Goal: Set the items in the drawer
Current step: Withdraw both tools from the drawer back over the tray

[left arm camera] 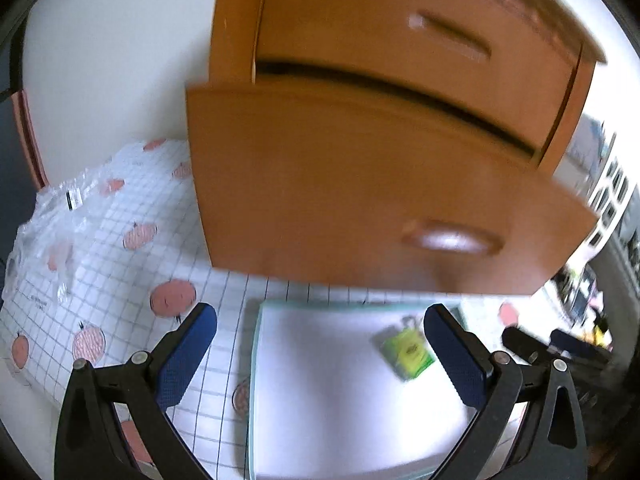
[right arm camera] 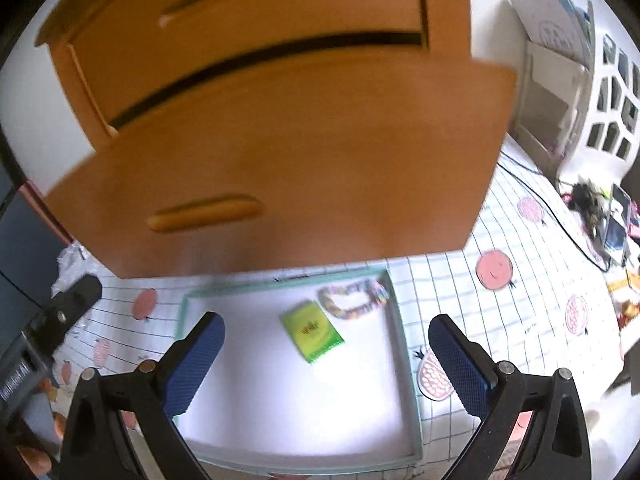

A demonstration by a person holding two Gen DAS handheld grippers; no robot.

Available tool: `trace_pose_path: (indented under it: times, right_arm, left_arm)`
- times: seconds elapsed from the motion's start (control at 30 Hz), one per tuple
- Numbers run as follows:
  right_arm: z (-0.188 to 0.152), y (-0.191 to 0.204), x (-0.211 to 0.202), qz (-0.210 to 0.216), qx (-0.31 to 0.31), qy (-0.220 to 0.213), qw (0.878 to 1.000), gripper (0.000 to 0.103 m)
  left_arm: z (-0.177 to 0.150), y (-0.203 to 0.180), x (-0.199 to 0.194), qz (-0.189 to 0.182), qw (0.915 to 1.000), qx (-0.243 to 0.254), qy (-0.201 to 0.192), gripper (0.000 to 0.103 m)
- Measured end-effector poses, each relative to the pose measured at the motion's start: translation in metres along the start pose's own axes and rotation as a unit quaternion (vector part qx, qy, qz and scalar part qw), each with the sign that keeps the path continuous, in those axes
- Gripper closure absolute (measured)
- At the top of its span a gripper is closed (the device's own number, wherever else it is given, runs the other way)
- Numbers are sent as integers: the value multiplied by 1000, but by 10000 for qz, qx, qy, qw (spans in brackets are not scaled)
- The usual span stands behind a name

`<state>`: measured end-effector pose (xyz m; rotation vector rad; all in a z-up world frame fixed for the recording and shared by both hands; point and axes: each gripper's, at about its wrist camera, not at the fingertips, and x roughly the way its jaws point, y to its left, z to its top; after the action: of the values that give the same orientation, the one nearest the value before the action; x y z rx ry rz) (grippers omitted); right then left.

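An orange wooden drawer unit (left arm camera: pixel 400 40) (right arm camera: pixel 256 12) stands on the table. Its lower drawer (left arm camera: pixel 360 192) (right arm camera: pixel 304 152) is pulled out toward me, with a recessed handle (left arm camera: pixel 452 238) (right arm camera: pixel 206 211). In front lies a white tray (left arm camera: pixel 320 400) (right arm camera: pixel 280 400) with a pale green rim. On it lie a green packet (left arm camera: pixel 408 352) (right arm camera: pixel 312 332) and a multicoloured beaded ring (right arm camera: pixel 354 298). My left gripper (left arm camera: pixel 320 344) hovers open over the tray. My right gripper (right arm camera: pixel 326 356) is open too, above the tray near the packet. Both views are blurred.
A grid-patterned tablecloth with pink fruit prints (left arm camera: pixel 120 260) (right arm camera: pixel 496 270) covers the table. Crumpled clear plastic (left arm camera: pixel 52 232) lies at the left. A white box (right arm camera: pixel 552 92), black cables and clutter (right arm camera: pixel 600 208) sit at the right. The other gripper (right arm camera: pixel 52 320) shows at the left edge.
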<state>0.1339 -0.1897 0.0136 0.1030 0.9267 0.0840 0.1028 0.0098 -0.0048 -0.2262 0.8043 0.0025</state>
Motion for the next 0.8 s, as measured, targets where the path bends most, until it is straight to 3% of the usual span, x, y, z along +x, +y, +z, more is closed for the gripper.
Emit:
trace_pose_path:
  times: [0.47, 0.8]
  right_arm:
    - [-18, -20, 57, -240, 229, 408, 9986, 0]
    - [-27, -57, 84, -179, 906, 606, 9939, 0]
  left_arm:
    - [-47, -5, 63, 54, 9964, 58, 843, 0]
    - [-57, -61, 102, -249, 9919, 625, 1077, 0]
